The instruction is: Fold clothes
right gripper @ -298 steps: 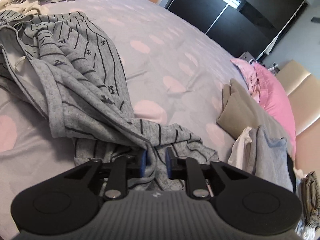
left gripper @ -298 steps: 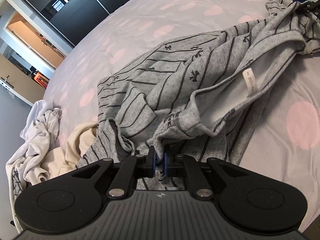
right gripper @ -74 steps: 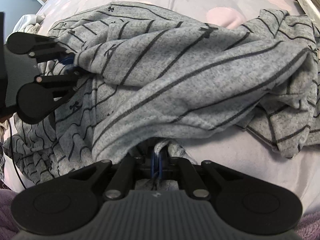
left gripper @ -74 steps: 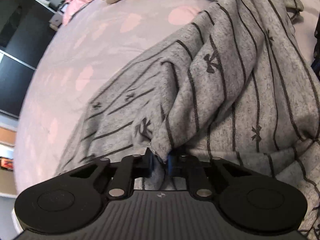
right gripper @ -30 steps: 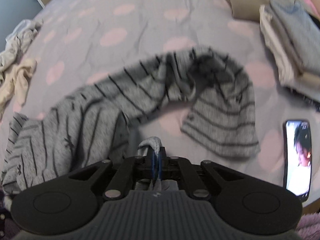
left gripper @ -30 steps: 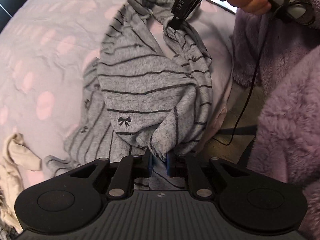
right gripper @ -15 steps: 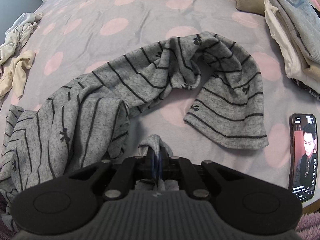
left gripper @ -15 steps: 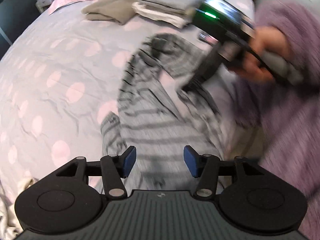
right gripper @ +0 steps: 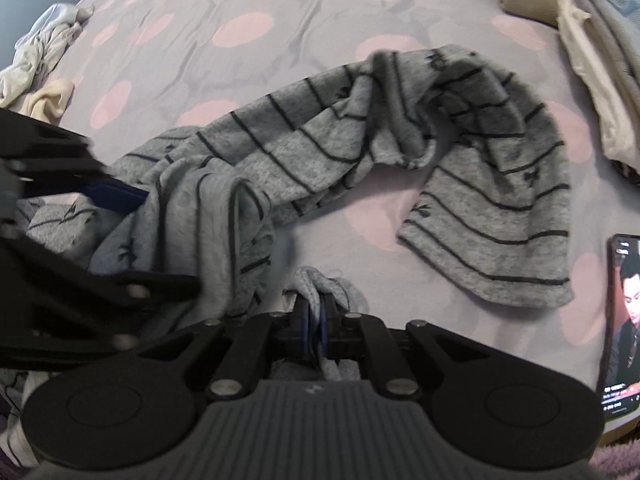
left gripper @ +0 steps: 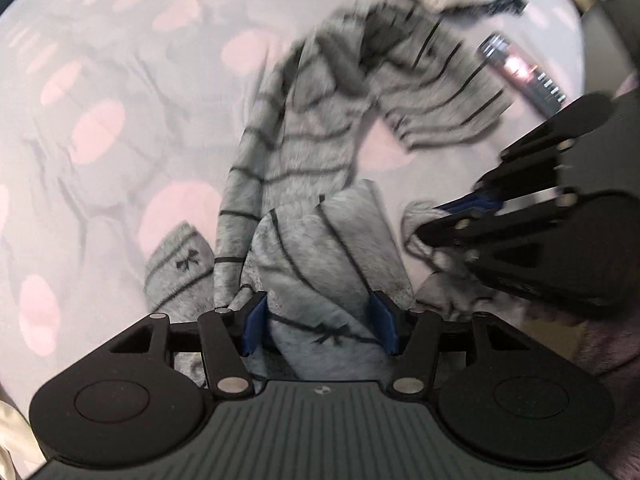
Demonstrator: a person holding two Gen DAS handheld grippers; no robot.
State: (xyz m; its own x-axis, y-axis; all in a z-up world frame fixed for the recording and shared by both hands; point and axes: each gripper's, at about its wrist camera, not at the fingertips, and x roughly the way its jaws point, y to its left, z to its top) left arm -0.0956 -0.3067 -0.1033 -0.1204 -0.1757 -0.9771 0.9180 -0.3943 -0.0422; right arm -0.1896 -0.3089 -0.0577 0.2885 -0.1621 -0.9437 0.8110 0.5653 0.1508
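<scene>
A grey garment with thin dark stripes and small bows lies twisted across the lilac bed sheet with pink dots. It also shows blurred in the left wrist view. My right gripper is shut on a bunched edge of the garment near the bed's front; it shows in the left wrist view. My left gripper is open, its jaws wide apart over a fold of the garment, and it shows at the left of the right wrist view.
A phone with a lit screen lies at the right edge of the bed. Folded clothes are stacked at the far right. Crumpled white and cream clothes lie at the far left.
My left gripper let go of the garment half a second ago and has now come down over a fold next to the right gripper. The right gripper stays shut on the edge.
</scene>
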